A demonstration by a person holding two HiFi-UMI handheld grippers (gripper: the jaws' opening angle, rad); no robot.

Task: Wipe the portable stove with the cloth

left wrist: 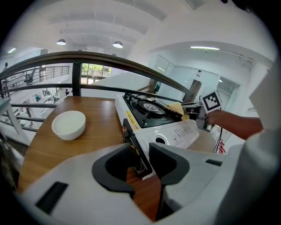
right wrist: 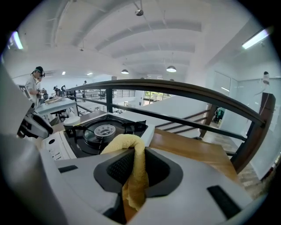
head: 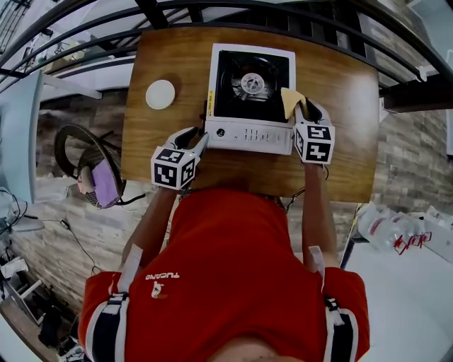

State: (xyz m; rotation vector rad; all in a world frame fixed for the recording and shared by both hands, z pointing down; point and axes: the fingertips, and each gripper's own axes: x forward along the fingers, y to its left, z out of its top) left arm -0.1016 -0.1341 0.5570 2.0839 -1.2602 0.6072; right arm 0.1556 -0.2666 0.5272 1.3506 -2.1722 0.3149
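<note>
The white portable stove [head: 251, 99] with a black burner top sits in the middle of the wooden table [head: 347, 99]. My right gripper [head: 303, 112] is at the stove's front right corner, shut on a yellow cloth [head: 291, 101] that rests on the black top. In the right gripper view the cloth [right wrist: 128, 143] loops out between the jaws of the right gripper [right wrist: 135, 165], just short of the burner [right wrist: 104, 130]. My left gripper [head: 200, 143] is at the stove's front left corner. In the left gripper view that corner [left wrist: 139, 151] sits pinched between the jaws of the left gripper [left wrist: 141, 154].
A white bowl [head: 161, 94] stands on the table left of the stove, also seen as the bowl [left wrist: 69, 124] beyond my left gripper. A dark curved railing [head: 297, 18] runs behind the table. A fan [head: 88, 170] stands on the floor at the left.
</note>
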